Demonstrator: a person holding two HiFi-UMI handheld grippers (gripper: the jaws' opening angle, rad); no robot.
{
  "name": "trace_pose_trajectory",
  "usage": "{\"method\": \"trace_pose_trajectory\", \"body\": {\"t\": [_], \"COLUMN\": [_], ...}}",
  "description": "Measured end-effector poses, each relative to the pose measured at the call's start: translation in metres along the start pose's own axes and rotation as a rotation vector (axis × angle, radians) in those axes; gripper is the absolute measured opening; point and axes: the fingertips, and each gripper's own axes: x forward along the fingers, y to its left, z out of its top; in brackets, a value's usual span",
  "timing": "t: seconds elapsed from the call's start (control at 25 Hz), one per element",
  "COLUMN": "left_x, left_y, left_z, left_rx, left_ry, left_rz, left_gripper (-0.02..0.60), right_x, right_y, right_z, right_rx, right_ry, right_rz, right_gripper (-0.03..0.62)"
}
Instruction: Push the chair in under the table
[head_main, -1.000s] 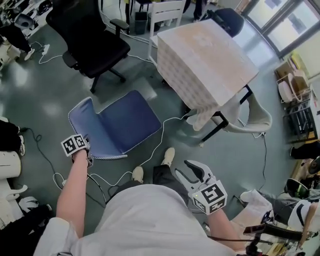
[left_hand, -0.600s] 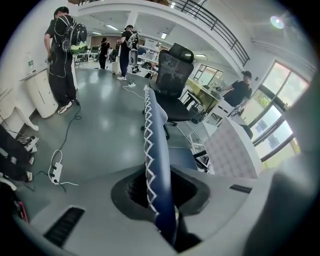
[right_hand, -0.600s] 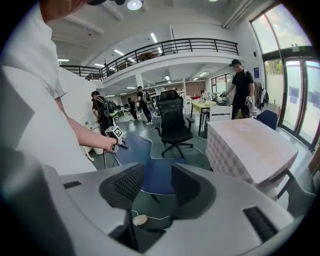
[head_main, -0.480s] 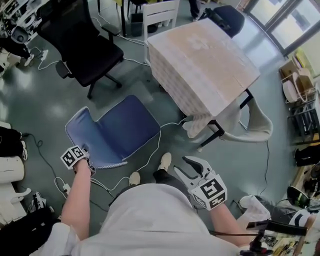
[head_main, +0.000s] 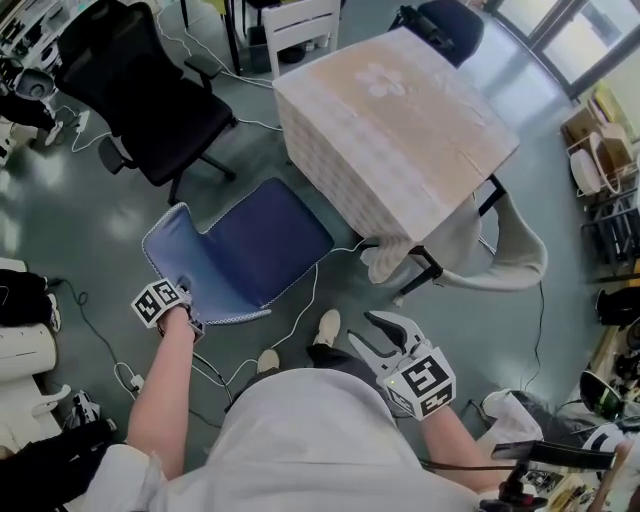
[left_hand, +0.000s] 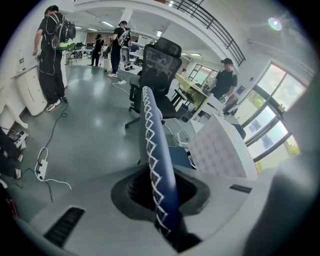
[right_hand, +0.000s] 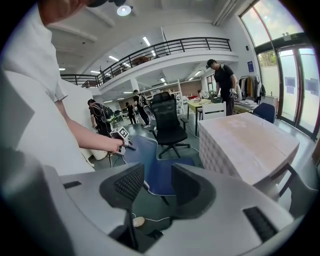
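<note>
Clamping blue chair (head_main: 255, 240), left gripper (left_hand: 161, 187) closed

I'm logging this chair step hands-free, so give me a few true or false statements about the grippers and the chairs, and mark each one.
1. The left gripper grips the backrest edge of the blue chair. True; its jaws have just been closing, with that edge between them.
2. The right gripper holds the tablecloth. False: its jaws stand apart and empty, away from the table.
3. The blue chair is fully under the table. False: it stands out in the open beside the table.
4. A black office chair stands beyond the blue chair. True.
</note>
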Motion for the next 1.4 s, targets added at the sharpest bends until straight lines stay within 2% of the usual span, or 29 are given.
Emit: {"method": "trace_pose_trajectory", "body": {"t": [0.56, 0.84, 1.12, 1.4], "left_x": [0.065, 0.092, 0.113, 0.120], "left_y": [-0.133, -0.194, -0.236, -0.250], "left_z": [0.016, 0.012, 0.011, 0.013], "left_rx": [0.003, 0.010, 0.039, 0.014], "left_ry": [0.010, 0.023, 0.036, 0.027], "left_rz": [-0.050, -0.065, -0.074, -0.088], "left_gripper": [0.067, 0.067, 0.069, 0.072], "right_x": [-0.025, -0.033, -0.039, -0.043], "right_y": [-0.084, -0.115, -0.134, -0.140], "right_z": [-0.006, -0.007, -0.010, -0.013], "right_rx": [0.042, 0.072, 0.095, 0.108], "right_ry": [0.004, -0.002, -0.006, -0.001], "right_rz": [-0.055, -0.079, -0.102, -0.120], "right_gripper": [0.179, 0.179, 0.179, 0.179]}}
